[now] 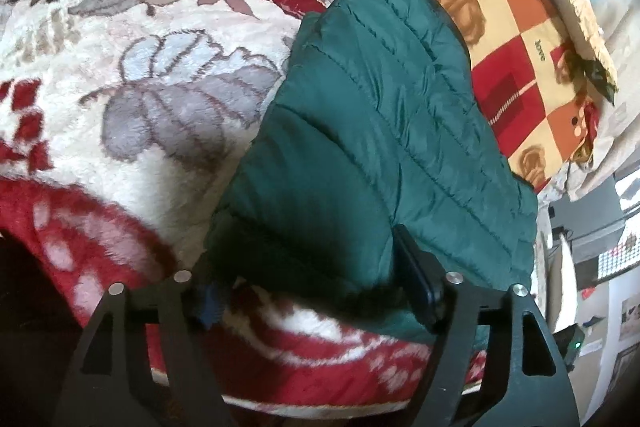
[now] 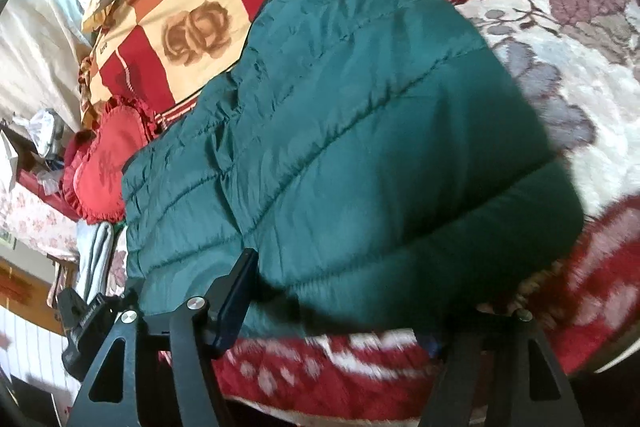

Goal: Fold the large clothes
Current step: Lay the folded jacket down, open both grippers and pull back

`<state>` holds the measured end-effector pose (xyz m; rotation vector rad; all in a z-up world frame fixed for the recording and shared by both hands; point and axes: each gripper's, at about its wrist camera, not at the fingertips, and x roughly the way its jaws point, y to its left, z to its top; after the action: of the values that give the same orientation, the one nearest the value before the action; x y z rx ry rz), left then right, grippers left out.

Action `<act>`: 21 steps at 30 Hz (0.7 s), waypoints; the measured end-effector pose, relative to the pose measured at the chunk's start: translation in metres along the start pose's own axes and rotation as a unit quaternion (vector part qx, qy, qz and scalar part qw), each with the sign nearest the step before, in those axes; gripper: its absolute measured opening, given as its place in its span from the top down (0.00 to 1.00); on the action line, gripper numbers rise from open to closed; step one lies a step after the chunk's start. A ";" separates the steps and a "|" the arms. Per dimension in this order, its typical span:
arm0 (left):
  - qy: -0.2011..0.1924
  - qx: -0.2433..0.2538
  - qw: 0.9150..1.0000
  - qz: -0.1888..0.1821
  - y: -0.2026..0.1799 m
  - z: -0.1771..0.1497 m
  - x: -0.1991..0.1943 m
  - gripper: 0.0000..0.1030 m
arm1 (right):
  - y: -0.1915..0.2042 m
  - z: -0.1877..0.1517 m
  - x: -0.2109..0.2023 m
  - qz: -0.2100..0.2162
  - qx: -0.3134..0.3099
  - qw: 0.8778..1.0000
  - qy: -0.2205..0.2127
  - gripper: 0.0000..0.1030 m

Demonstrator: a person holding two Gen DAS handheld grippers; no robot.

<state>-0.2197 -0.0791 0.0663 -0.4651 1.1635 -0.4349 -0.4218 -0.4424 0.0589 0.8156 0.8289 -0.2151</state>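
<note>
One green quilted jacket [image 1: 372,131] lies bundled on a bed, with two grippers at its near edge.

The jacket rests on one cream and red flowered blanket [image 1: 120,107], its far end reaching toward one checked red, orange and cream pillow [image 1: 496,27]. One red frilled cushion [image 2: 100,171] sits beside the jacket. The left gripper [image 1: 316,291] has its jaws spread apart: the right-hand finger [image 1: 420,283] stands against the jacket's near hem, the other is clear of the cloth, so nothing is clamped. The right gripper [image 2: 344,303] is also parted, one finger [image 2: 236,291] lying along the jacket's edge; its other finger is blurred and half hidden under the padding, so the jacket seems released, not pinched.
</note>
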 end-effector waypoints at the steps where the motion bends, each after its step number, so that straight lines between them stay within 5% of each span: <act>1: 0.002 0.007 1.000 0.005 0.000 0.000 -0.003 0.27 | 0.001 -0.002 -0.006 -0.006 -0.008 1.000 0.003 0.35; 7: -0.029 0.080 0.994 0.072 -0.015 0.000 -0.037 0.25 | 0.014 -0.012 -0.044 -0.033 -0.072 0.997 0.012 0.35; 11: -0.049 0.117 0.989 0.082 -0.031 0.005 -0.047 0.25 | 0.032 -0.010 -0.061 -0.024 -0.109 0.994 0.001 0.28; 21: -0.065 0.156 0.980 0.106 -0.076 0.023 -0.018 0.25 | 0.075 0.019 -0.016 -0.047 -0.164 0.985 -0.018 0.28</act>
<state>-0.2105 -0.1294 0.1304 -0.0922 0.9843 -0.3868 -0.3860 -0.4065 0.1200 0.4628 0.8428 -0.1704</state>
